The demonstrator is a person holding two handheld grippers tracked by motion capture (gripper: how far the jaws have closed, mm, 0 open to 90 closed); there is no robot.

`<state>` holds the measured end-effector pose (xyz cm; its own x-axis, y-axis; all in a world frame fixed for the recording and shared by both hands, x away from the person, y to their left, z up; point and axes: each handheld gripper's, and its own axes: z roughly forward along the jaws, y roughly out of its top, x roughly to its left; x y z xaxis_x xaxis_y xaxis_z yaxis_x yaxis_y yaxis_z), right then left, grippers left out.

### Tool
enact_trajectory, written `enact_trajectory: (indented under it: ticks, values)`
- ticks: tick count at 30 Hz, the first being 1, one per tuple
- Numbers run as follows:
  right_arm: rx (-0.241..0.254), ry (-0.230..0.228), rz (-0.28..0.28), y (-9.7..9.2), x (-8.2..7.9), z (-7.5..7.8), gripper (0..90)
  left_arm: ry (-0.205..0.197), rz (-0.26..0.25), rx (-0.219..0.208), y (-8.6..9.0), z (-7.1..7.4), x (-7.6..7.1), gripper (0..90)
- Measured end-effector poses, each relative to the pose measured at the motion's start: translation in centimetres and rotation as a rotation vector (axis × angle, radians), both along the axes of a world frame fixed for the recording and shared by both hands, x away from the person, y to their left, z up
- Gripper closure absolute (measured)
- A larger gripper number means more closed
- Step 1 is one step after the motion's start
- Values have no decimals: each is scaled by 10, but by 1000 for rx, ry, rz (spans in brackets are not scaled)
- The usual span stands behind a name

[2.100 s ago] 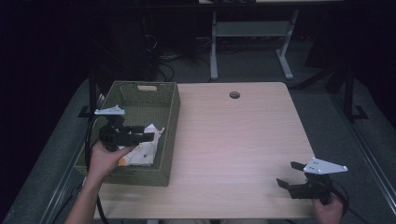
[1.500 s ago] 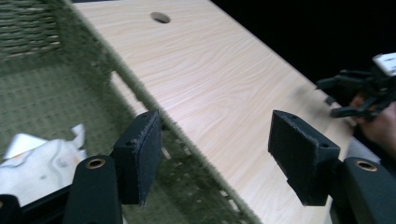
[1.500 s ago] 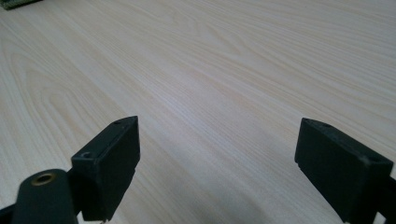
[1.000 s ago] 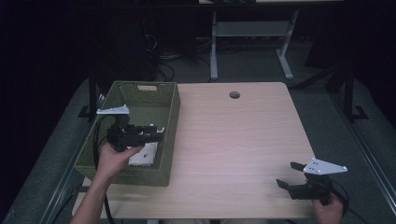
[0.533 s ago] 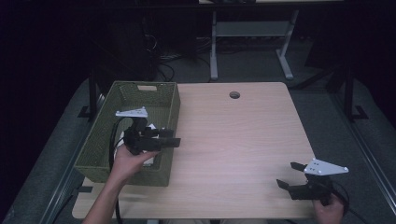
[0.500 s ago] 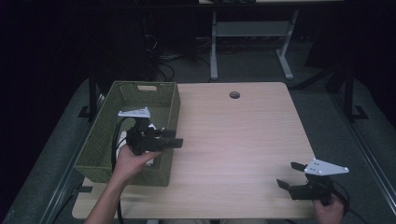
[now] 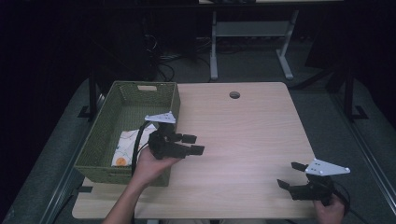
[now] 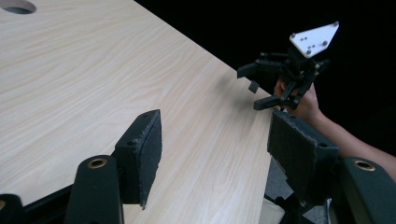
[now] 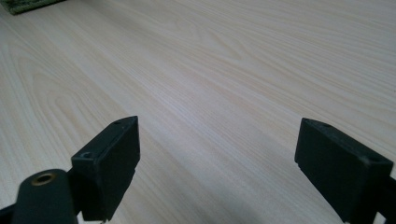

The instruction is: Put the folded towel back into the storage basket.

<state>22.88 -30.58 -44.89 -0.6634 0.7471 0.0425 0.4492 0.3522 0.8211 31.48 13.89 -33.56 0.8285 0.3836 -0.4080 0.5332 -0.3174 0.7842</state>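
From the high view, my left gripper [image 7: 193,144] hangs just past the basket's [image 7: 100,140] right wall, at about 8 o'clock on the table [image 7: 243,135], its jaws apart with nothing between them and pointing toward 3 o'clock. A folded cloth [image 7: 128,147] lies on the basket floor, at 9 o'clock from that gripper and apart from it. My right gripper [image 7: 290,174] sits at 5 o'clock near the table's front edge, jaws spread wide and empty, aimed toward 9 o'clock. A small round hole [image 7: 234,94] marks the tabletop at 12 o'clock.

Along the left gripper view, the two black pads [image 8: 142,154] stand well apart over bare wood, holding nothing. At 1 o'clock I see the right gripper [image 8: 258,87] in the other hand [image 8: 303,100] at the table's edge, its grey plate on top. The hole [image 8: 16,5] shows at 11 o'clock.

Along the right gripper view, the jaws stand wide over plain tabletop with nothing between them, and a sliver of the basket [image 9: 25,4] shows at 11 o'clock.
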Motion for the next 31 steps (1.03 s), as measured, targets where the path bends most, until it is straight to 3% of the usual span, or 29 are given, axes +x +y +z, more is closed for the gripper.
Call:
enact_trajectory:
  ticks: [12,15,17,24,31]
  values:
    - [7,0,-10,-3,0,0,135,-11,-40,26,-37,-12,-9,352]
    - [9,1,-13,-4,1,-1,135,8,-56,22,-47,-20,-13,341]
    - [12,6,-16,-4,2,-2,135,10,-64,50,-55,-29,-18,340]
    - [2,18,-11,-2,5,-4,135,9,-77,75,-63,-44,-29,332]
    - [6,13,-19,-2,5,-4,135,-20,-77,59,-63,-48,-41,317]
